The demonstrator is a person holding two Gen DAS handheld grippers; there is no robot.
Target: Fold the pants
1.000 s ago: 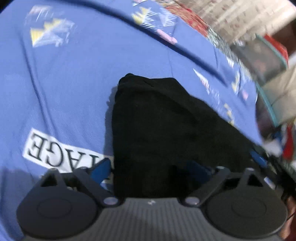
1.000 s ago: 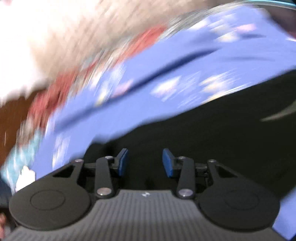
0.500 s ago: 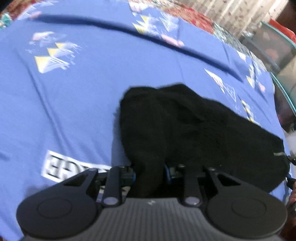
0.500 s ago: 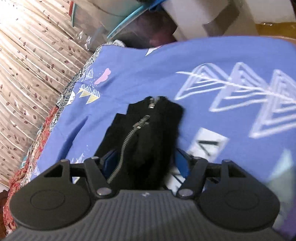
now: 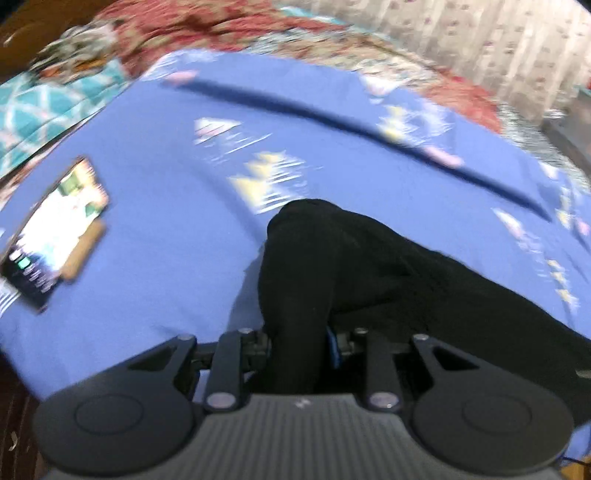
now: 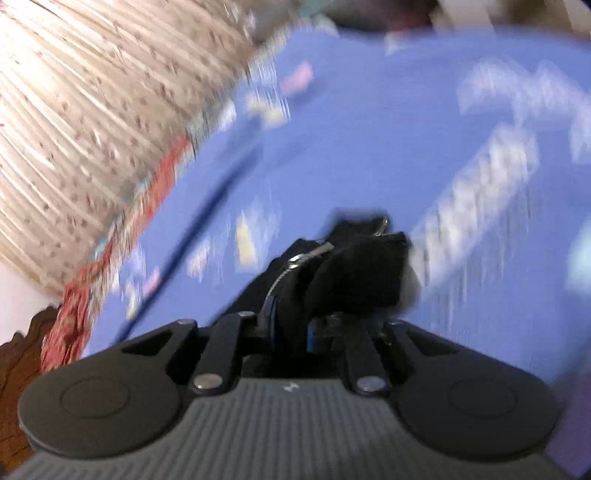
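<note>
Black fabric pants (image 5: 369,266) lie bunched on a blue printed bedsheet (image 5: 166,229), and both grippers clamp them. Narrowed onto a thick roll of cloth, the left gripper (image 5: 295,339) has its fingers pressed against either side of that roll, which rises straight ahead of the fingertips and then spreads away to their right across the sheet. In the right wrist view, the right gripper (image 6: 291,332) is likewise pinched on a gathered end of the pants (image 6: 354,273), with a silver metal zipper (image 6: 295,262) running up just ahead of its left finger. Well off to the left of the left gripper's fingers, a lit smartphone (image 5: 55,232) rests flat on the sheet. Beyond the fingertips in both views, a red patterned bedcover (image 5: 221,26) borders the sheet, with a beige floral curtain (image 6: 92,110) behind; both frames are motion-blurred
</note>
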